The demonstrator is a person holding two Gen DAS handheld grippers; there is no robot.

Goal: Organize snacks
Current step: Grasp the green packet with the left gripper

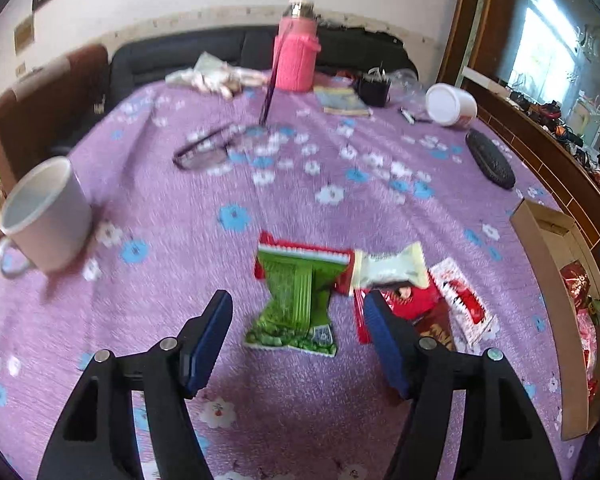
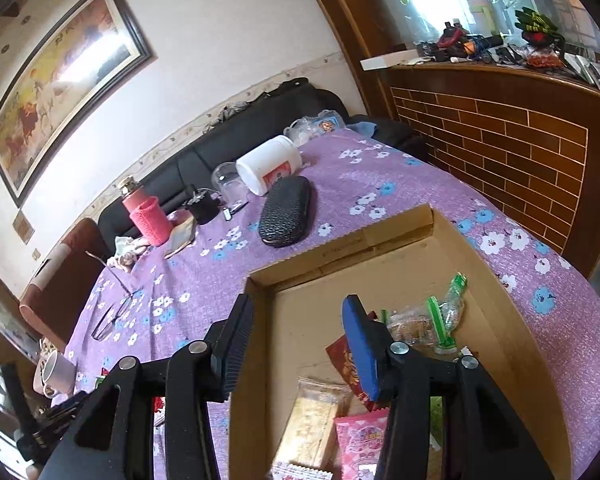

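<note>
A green snack packet (image 1: 288, 280) lies flat on the purple flowered tablecloth (image 1: 260, 400). My left gripper (image 1: 296, 298) hovers open just over its near end, a blue-padded finger on either side. To its right lie a pale packet (image 1: 388, 272), a red one (image 1: 414, 304) and a white-and-red one (image 1: 462, 300). My right gripper (image 2: 296, 304) stands open over the left wall of the cardboard box (image 2: 340, 248), gripping nothing. Inside the box are a clear green-striped bag (image 2: 424, 320), a yellow biscuit packet (image 2: 312, 420) and a pink packet (image 2: 356, 440).
A white mug (image 1: 48, 216) stands at the left. Spectacles (image 1: 204, 152) lie mid-table. At the far side are a pink flask (image 1: 296, 56), a tipped white jar (image 1: 452, 104) and a black glasses case (image 1: 490, 158). The box (image 1: 540, 240) sits at the right edge.
</note>
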